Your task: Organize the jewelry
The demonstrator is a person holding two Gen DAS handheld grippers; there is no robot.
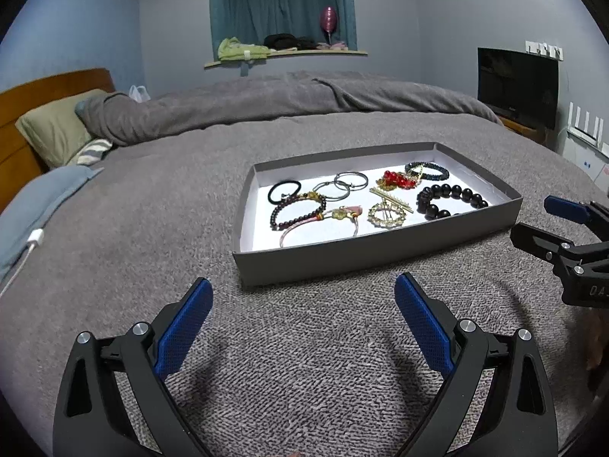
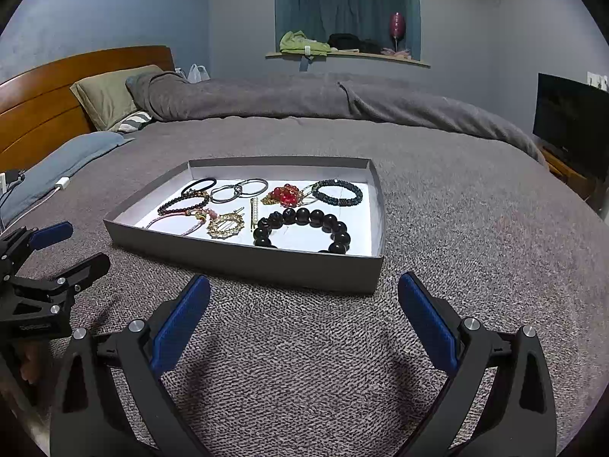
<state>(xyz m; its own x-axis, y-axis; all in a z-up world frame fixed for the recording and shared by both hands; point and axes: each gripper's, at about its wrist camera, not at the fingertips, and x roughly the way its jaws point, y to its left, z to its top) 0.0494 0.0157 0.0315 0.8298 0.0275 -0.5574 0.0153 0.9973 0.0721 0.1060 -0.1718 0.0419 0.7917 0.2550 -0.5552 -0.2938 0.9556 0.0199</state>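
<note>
A shallow grey tray (image 1: pixel 365 253) (image 2: pixel 243 259) with a white floor lies on the bed and holds several pieces of jewelry. Inside are a large black bead bracelet (image 1: pixel 451 200) (image 2: pixel 304 228), a red bead piece (image 1: pixel 396 179) (image 2: pixel 285 195), a dark teal bracelet (image 1: pixel 426 170) (image 2: pixel 337 192), silver hoops (image 1: pixel 342 184) (image 2: pixel 238 189), a gold round clip (image 1: pixel 386 214) (image 2: pixel 225 225), a pink cord bracelet (image 1: pixel 319 224) (image 2: pixel 179 221) and a black hair tie (image 1: pixel 283 191) (image 2: pixel 198 184). My left gripper (image 1: pixel 303 299) (image 2: pixel 57 245) stands open in front of the tray's near wall, empty. My right gripper (image 2: pixel 304 297) (image 1: pixel 540 221) is also open and empty, near the tray's right end.
The grey blanket (image 1: pixel 304 342) covers the bed around the tray. Pillows (image 1: pixel 57 129) and a wooden headboard (image 1: pixel 23 122) lie at the left, a white charger with its cable (image 1: pixel 34 238) beside them. A dark screen (image 1: pixel 517 87) stands at the right, a window ledge (image 1: pixel 285 55) behind.
</note>
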